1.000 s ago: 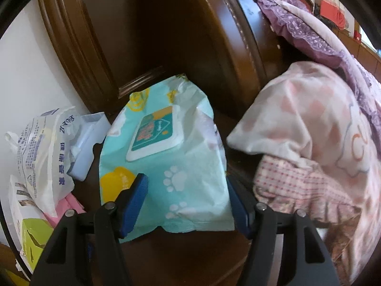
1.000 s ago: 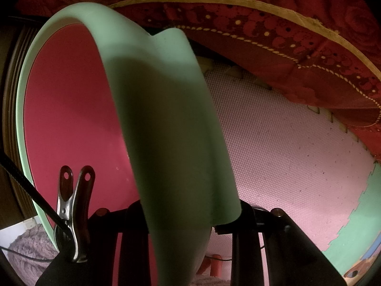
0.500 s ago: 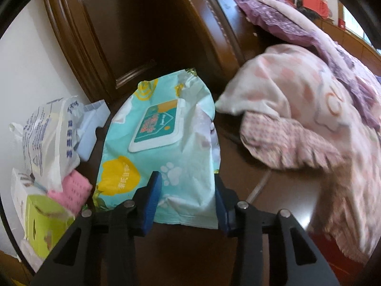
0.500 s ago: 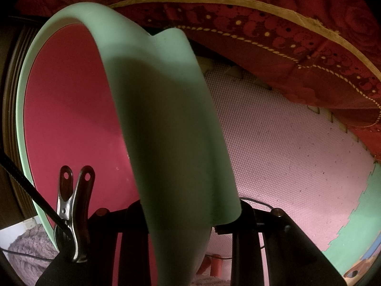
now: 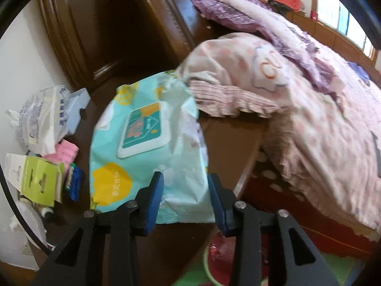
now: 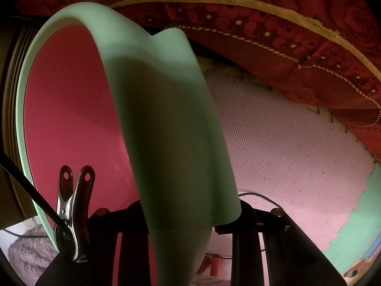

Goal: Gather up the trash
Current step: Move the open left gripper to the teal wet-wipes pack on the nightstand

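Wipes came first in the left wrist view: a teal wet-wipes pack point(image 5: 147, 147) with a white flip lid lay across the dark wooden worktop point(image 5: 223, 138), its near edge caught between the blue pads of the left tool point(image 5: 185, 197). The jaws had just been closing, and the soft wrapper bulged and creased between them, so the tool appeared to be pinching the pack by its flat end seam, the thinnest part to bite. Blur in the frame left it unclear whether the pack was fully off the wood. Beside it, against the wall, sat other litter: a crumpled white plastic bag point(image 5: 42, 116), a pink packet point(image 5: 66, 152) and a green card package point(image 5: 38, 181), probably next in line. A pink quilt point(image 5: 285, 90) spilled off the bed to the right. Low in the frame, a rim of the green basin point(image 5: 209, 269) showed under the tool, seemingly held there to catch what gets dropped.

From the right wrist view, the right tool point(image 6: 188, 217) was pressed onto the basin's mint-green rim point(image 6: 166, 124), one finger on each side of the wall, which kept the red interior point(image 6: 71, 119) tilted open toward the worktop. A metal clip point(image 6: 73, 214) rode on the tool's left finger. Behind lay a pink foam floor mat point(image 6: 285, 155) and a red patterned bedspread point(image 6: 285, 35).
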The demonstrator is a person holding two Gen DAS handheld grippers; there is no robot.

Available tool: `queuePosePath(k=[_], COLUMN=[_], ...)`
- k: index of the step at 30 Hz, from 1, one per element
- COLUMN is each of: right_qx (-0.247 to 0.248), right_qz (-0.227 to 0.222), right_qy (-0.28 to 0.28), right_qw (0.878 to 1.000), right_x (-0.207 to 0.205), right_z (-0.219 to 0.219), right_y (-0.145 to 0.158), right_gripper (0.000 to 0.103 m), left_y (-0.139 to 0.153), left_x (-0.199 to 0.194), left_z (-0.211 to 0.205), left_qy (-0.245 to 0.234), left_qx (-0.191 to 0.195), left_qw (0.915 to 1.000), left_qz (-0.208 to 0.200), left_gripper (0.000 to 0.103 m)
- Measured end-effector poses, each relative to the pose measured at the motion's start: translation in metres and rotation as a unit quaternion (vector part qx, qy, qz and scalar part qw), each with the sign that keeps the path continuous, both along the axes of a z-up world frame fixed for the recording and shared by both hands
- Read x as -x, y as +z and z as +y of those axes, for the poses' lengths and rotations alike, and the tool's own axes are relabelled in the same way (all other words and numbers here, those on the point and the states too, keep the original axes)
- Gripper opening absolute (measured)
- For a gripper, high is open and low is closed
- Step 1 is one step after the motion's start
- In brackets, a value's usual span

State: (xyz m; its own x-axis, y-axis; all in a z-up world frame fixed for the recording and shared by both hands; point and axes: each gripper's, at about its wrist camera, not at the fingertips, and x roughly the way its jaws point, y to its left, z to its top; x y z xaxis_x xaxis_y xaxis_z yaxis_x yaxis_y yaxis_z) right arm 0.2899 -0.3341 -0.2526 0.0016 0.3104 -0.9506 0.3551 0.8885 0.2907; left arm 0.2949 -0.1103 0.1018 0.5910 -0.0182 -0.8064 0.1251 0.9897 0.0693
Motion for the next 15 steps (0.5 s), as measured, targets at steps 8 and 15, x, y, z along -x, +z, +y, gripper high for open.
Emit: queuePosePath(k=[8, 15], right_qx=[0.0, 0.0], right_qz=[0.0, 0.0], right_qy=[0.0, 0.0], right_qw=[1.0, 1.0], right_x=[0.0, 0.0], right_z=[0.0, 0.0], right_y=[0.0, 0.0], right_gripper=[0.028, 0.027], left_y=[0.015, 0.039], left_x=[0.026, 0.032], left_z=[-0.019, -0.001], left_qy=[-0.045, -0.028], left_qx=[0.008, -0.016], left_qw=[0.9989, 0.9978], left_qz=[-0.012, -0.059], left_gripper=[0.041, 0.061])
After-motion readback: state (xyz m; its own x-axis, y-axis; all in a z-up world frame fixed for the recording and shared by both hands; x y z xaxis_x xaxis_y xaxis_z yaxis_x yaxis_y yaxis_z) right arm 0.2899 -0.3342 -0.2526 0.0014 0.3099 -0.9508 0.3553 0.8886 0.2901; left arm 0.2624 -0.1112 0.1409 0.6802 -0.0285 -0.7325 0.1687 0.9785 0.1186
